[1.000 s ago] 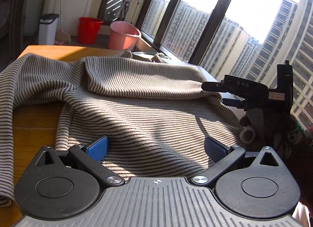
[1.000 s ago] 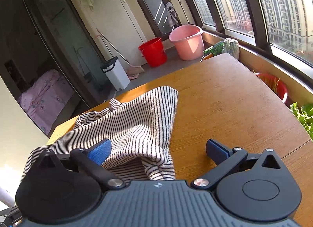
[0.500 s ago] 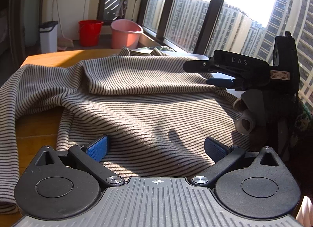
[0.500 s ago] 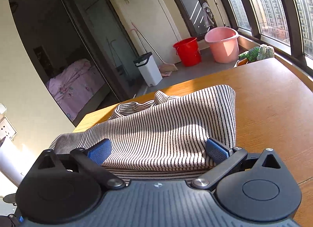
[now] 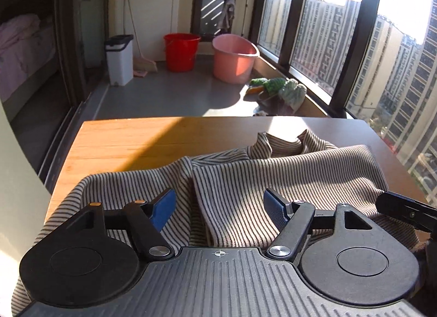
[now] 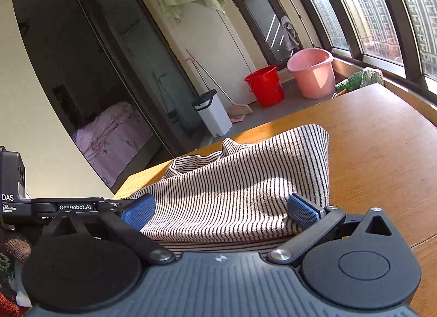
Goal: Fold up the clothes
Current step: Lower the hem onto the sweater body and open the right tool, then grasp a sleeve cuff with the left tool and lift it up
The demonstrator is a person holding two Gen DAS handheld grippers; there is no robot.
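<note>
The striped garment (image 5: 275,177) lies bunched on the wooden table (image 5: 131,142) between the spread blue pads of both claws, the left claw (image 5: 218,207) having just narrowed without pinching cloth and the right claw (image 6: 221,210) spread wide, with a red bucket (image 5: 181,50) and pink tub (image 5: 235,57) on the floor beyond.

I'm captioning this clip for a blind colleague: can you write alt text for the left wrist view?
A striped garment lies bunched on a wooden table, with the left gripper low over it, blue pads apart, cloth between them, jaws just closing. Beyond stand a red bucket, a pink tub and sunlit windows.
</note>
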